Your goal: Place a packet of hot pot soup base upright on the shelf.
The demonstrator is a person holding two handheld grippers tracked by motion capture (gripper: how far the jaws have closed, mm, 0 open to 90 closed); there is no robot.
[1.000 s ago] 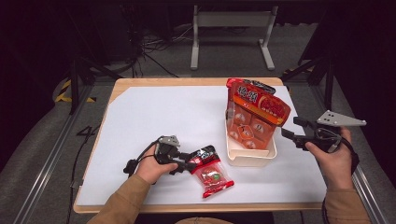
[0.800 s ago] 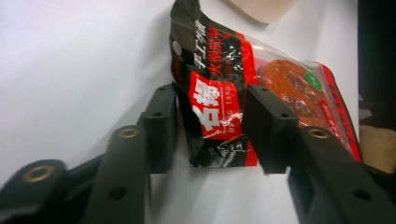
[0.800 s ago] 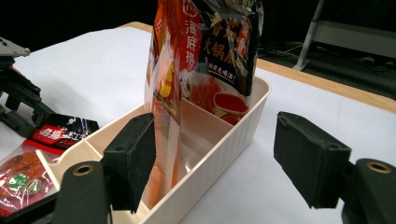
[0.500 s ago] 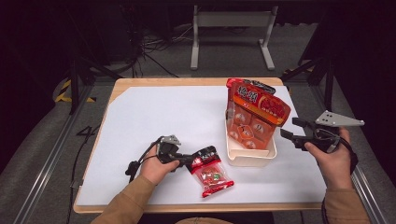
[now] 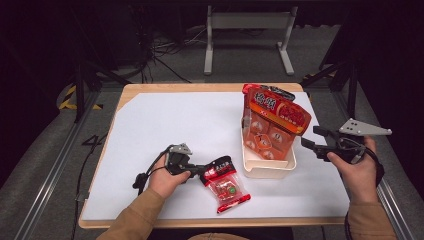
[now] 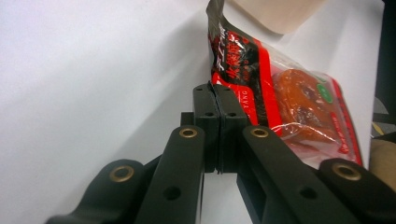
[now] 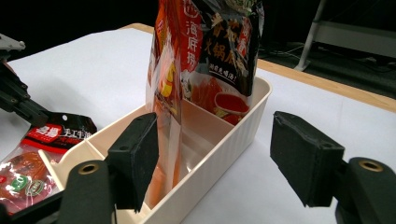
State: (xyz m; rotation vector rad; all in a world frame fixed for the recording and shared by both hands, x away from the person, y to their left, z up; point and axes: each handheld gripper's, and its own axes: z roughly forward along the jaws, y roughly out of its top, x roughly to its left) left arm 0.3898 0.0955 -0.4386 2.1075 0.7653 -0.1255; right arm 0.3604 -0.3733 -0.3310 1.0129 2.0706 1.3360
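Note:
A small red snack packet (image 5: 227, 187) (image 6: 280, 93) lies flat on the white sheet near the front edge. My left gripper (image 5: 202, 170) (image 6: 215, 93) has just been closing and now pinches the packet's dark top edge between its jaws. A cream divided tub (image 5: 267, 170) (image 7: 243, 121) stands to the right with tall red sauce bags (image 5: 275, 120) (image 7: 219, 56) upright in it. Right of the tub my right gripper (image 5: 311, 137) (image 7: 222, 156) hovers with its pads wide apart; its jaws have just closed slightly and hold nothing. It points at the tub's near end.
The white sheet (image 5: 175, 125) covers the wooden table, whose edge (image 5: 200, 222) shows at the front. In the right gripper view the packet (image 7: 51, 135) and the left gripper (image 7: 14, 98) lie beyond the tub. A metal stand (image 5: 247, 35) is on the floor behind.
The left gripper's jaws have come together on the top edge of the small red packet. The right hand has stayed where it was beside the tub.

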